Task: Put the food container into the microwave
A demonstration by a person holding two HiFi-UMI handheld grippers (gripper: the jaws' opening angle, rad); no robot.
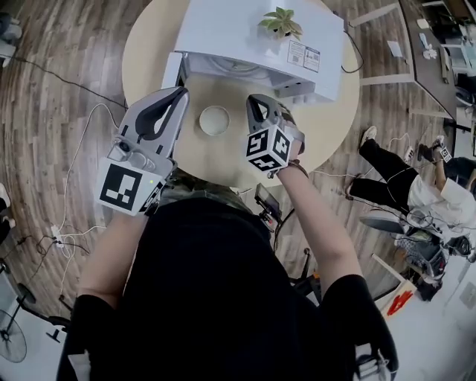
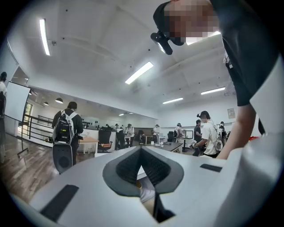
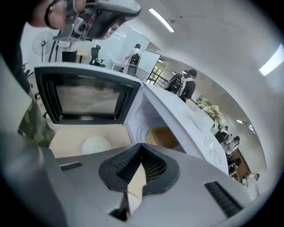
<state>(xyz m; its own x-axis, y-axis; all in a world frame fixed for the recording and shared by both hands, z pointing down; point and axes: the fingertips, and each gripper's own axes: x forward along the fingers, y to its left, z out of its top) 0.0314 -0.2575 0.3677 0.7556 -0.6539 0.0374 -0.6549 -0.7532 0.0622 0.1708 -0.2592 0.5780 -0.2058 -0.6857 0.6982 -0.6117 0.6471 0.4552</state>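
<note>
The food container (image 1: pixel 214 120), a round white lidded tub, stands on the round wooden table (image 1: pixel 149 45) in front of the white microwave (image 1: pixel 253 33). In the right gripper view the container (image 3: pixel 95 144) lies below the open microwave door (image 3: pixel 84 99), and the cavity with its tan turntable (image 3: pixel 164 136) shows to the right. My left gripper (image 1: pixel 181 91) hovers left of the container, shut and empty, tilted up toward the room (image 2: pixel 141 149). On the container's other side my right gripper (image 1: pixel 255 100) is also shut and holds nothing; its jaws (image 3: pixel 141 145) point at the microwave opening.
A small potted plant (image 1: pixel 281 22) sits on top of the microwave. Cables (image 1: pixel 74 171) run over the wooden floor at left. A person (image 1: pixel 405 186) sits on the floor at right. Other people and desks (image 2: pixel 88 142) fill the room behind.
</note>
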